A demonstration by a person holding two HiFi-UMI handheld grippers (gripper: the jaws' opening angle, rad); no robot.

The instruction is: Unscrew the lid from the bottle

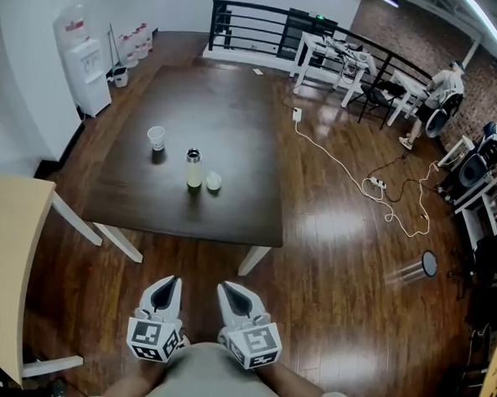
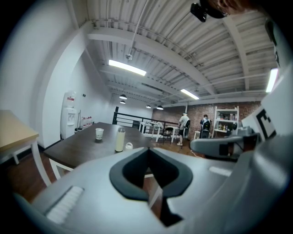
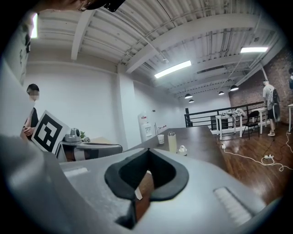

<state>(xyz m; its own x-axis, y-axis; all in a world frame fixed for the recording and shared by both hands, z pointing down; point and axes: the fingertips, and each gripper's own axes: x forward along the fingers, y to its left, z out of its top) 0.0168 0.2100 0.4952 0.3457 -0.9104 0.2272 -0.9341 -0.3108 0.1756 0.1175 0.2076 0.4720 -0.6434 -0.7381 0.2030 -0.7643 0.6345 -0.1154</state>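
A pale yellow bottle (image 1: 193,170) with a silvery lid stands upright near the middle of the dark wooden table (image 1: 231,209). It also shows far ahead in the left gripper view as the bottle (image 2: 120,139) and in the right gripper view as the bottle (image 3: 172,142). My left gripper (image 1: 170,281) and right gripper (image 1: 231,289) hang side by side below the table's near edge, well short of the bottle. Both are shut with nothing between the jaws, as the left gripper (image 2: 149,151) and right gripper (image 3: 147,151) show close up.
A paper cup (image 1: 156,137) stands left of the bottle, and a small white round object (image 1: 213,181) lies just right of it. A light wooden desk (image 1: 12,221) is at the left, a water dispenser (image 1: 82,57) at the back left. A white cable (image 1: 351,170) runs over the floor at the right.
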